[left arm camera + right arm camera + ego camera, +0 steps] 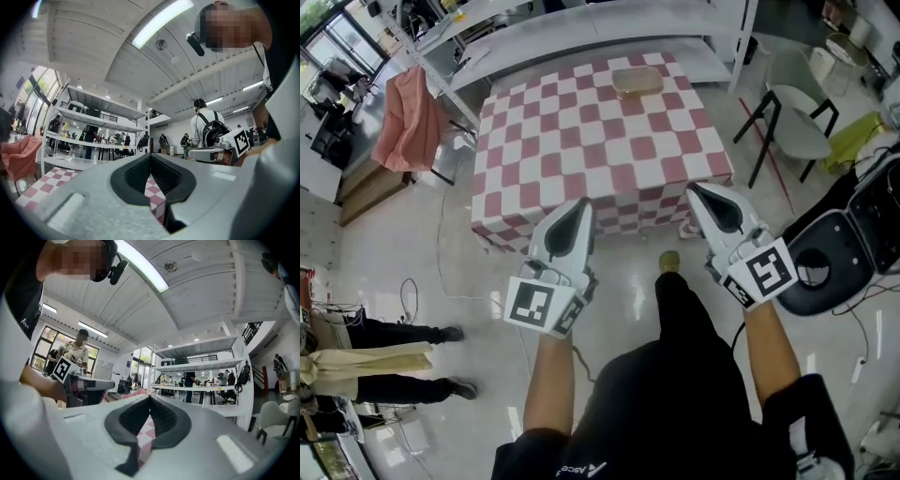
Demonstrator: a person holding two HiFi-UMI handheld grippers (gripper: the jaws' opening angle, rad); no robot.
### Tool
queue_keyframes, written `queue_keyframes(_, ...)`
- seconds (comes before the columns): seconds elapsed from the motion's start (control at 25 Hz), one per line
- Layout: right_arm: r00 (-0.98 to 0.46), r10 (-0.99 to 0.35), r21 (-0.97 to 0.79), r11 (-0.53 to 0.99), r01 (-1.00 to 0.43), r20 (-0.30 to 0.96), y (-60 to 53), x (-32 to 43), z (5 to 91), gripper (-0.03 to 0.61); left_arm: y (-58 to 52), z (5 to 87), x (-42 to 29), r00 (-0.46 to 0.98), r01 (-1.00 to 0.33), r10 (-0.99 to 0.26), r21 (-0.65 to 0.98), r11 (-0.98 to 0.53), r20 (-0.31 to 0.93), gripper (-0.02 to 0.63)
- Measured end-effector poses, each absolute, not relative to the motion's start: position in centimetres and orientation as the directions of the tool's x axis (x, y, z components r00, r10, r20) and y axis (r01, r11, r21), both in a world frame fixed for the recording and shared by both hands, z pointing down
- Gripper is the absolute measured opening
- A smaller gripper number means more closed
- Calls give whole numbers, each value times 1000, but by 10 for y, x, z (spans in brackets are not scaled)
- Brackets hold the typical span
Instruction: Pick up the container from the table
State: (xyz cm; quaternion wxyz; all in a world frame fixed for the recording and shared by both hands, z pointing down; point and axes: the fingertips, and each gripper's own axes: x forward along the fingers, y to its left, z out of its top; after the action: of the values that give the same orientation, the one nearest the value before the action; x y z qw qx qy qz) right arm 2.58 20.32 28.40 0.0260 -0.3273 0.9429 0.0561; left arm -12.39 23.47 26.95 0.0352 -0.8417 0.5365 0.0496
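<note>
Head view: the container [637, 81], seemingly a shallow tan tub, lies near the far edge of the checked table [581, 159]. It is well apart from the left gripper [581, 206] and right gripper [697, 191], which are both at the near edge.

Left gripper view: the jaws are together, tips meeting, with the table's checks beyond.

Right gripper view: the jaws are likewise pressed together, empty, with checks beyond.

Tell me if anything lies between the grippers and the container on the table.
Nothing visible does. The container sits near the far edge of the table. Only bare checked cloth lies between it and the left gripper and right gripper, both shut and empty by the near edge.
</note>
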Motion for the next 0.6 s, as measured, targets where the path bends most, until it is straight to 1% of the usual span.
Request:
queue_keyframes(0.28, -782, -616, 138, 770, -623, -93, 53, 23, 280, 3, 87, 270, -132, 392, -920, -913, -26, -392, -116, 11)
queue_keyframes(0.44, -790, -609, 188, 770, -610, -69, -39, 18, 275, 3, -6, 270, -145, 363, -932, -926, -26, -363, -105, 11)
queue_keyframes(0.6, -798, -602, 166, 784, -598, -33, -129, 14, 282, 3, -91, 273, -157, 337, -941, -937, -34, -336, -88, 11)
